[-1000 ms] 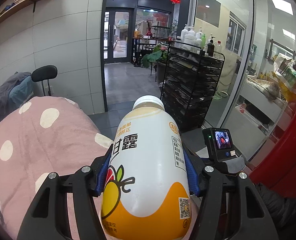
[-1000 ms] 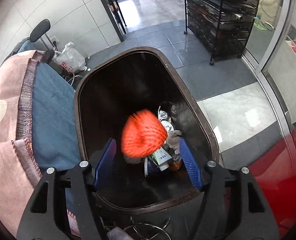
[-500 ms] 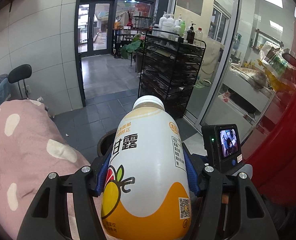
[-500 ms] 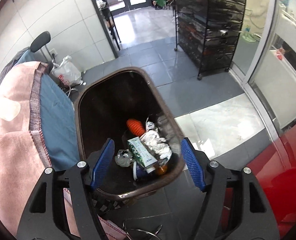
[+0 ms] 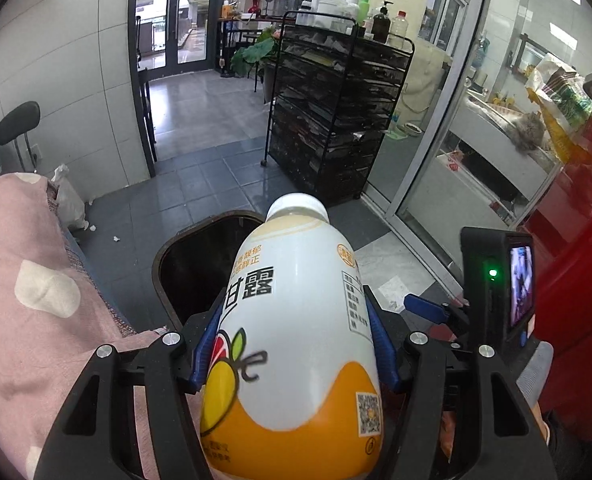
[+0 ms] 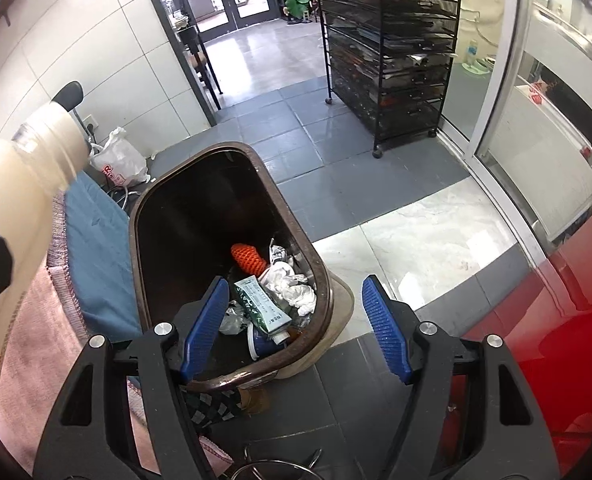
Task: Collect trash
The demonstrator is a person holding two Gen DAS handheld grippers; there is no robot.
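Note:
My left gripper [image 5: 291, 320] is shut on a white and orange drink bottle [image 5: 296, 340] with a white cap, held above and in front of the dark brown trash bin [image 5: 163, 256]. The bottle also shows at the left edge of the right wrist view [image 6: 19, 200]. My right gripper [image 6: 296, 320] is open and empty, above the near end of the bin [image 6: 139, 216]. In the bin lie an orange net ball [image 6: 247, 258], a green carton [image 6: 261, 308], crumpled white paper [image 6: 293, 288] and other scraps.
A pink dotted blanket [image 5: 23, 300] over a blue cushion [image 6: 95, 252] lies left of the bin. A white plastic bag [image 6: 119, 160] sits on the floor behind. A black wire rack [image 6: 392, 48] stands at the back right. A red surface [image 6: 556, 320] is at the right.
The orange net ball dropped from my right gripper into the bin, and that gripper pulled back. My left gripper tilted down with the bottle and moved toward the bin.

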